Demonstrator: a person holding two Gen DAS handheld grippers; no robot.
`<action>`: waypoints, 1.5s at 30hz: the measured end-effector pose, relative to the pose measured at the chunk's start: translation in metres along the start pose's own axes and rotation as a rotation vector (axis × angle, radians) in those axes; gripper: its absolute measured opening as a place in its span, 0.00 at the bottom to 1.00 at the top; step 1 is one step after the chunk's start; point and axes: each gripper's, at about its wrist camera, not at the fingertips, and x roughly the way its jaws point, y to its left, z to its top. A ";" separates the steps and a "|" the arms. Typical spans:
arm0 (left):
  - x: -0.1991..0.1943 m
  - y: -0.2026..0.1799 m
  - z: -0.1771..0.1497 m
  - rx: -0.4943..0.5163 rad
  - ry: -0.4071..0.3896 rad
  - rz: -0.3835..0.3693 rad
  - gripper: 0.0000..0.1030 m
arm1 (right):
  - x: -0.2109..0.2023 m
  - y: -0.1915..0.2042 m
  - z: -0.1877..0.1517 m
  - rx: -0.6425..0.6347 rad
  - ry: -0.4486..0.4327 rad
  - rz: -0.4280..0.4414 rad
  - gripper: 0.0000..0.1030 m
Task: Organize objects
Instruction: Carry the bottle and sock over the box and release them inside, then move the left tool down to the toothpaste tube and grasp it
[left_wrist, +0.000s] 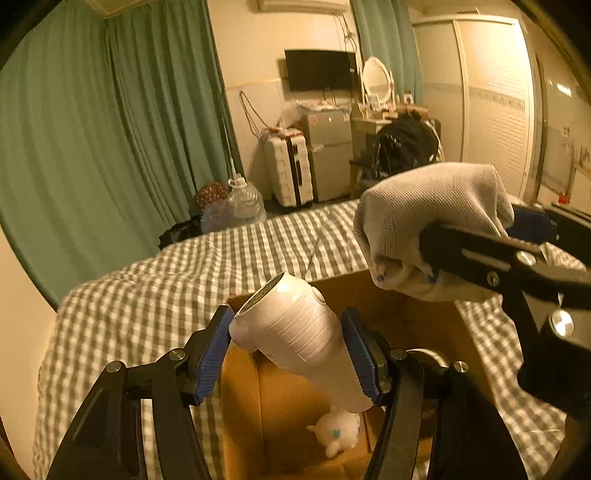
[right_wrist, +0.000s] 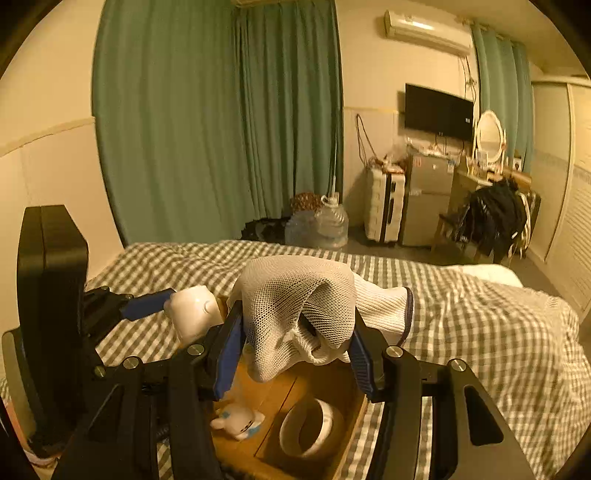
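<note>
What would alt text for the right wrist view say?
The right tool grips a white mesh sock above an open cardboard box on a checked bed. In the box lie a tape roll and a small white toy.

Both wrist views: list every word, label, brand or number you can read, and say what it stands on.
No text can be read in either view.
Small fridge: stickers on its door, too small and blurred to read.
Wall television: a tiny mark at its lower corner, illegible.
White device in the left hand-held gripper: only ridged lines, no lettering.
Plush toy in the cardboard box: blue marks, no words.
</note>
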 end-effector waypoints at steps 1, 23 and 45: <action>0.007 0.000 -0.003 -0.003 0.011 -0.008 0.60 | 0.011 -0.003 -0.001 0.003 0.014 0.000 0.49; 0.034 0.015 -0.050 -0.103 0.143 -0.119 0.62 | 0.066 -0.001 -0.052 0.071 0.144 0.021 0.55; -0.102 0.020 -0.098 -0.175 0.052 -0.016 0.89 | -0.081 0.031 -0.064 0.059 0.015 -0.065 0.79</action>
